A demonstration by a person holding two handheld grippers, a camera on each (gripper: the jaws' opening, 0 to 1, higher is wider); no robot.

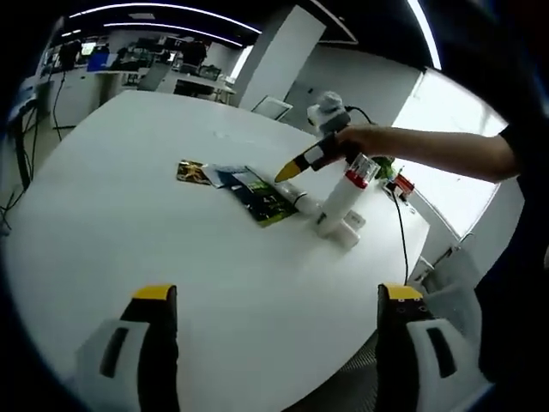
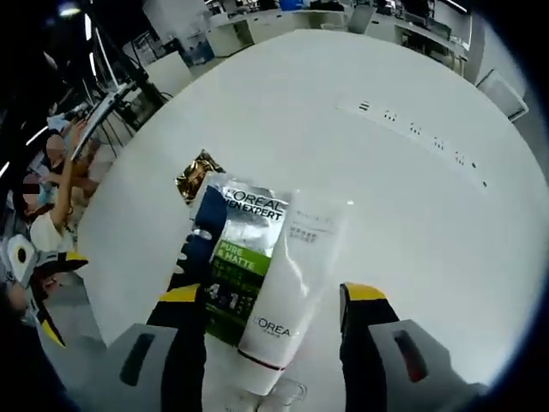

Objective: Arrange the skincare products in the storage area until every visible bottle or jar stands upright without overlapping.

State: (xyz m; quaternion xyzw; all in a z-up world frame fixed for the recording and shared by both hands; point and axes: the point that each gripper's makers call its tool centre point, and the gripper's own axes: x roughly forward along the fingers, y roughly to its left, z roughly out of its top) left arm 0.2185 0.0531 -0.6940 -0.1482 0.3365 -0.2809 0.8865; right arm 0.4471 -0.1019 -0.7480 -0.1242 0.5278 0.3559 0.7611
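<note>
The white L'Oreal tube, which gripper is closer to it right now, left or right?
Right. The right gripper has its open jaws on either side of the white L'Oreal tube, though contact isn't clear. The left gripper hangs open near the table's edge, well back from the products.

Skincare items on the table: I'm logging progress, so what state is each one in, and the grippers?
White tube: lying flat between the right gripper's open jaws.
Green sachet: flat, overlapped by the tube.
Gold packet: flat.
Left gripper: open, holding nothing.
</note>
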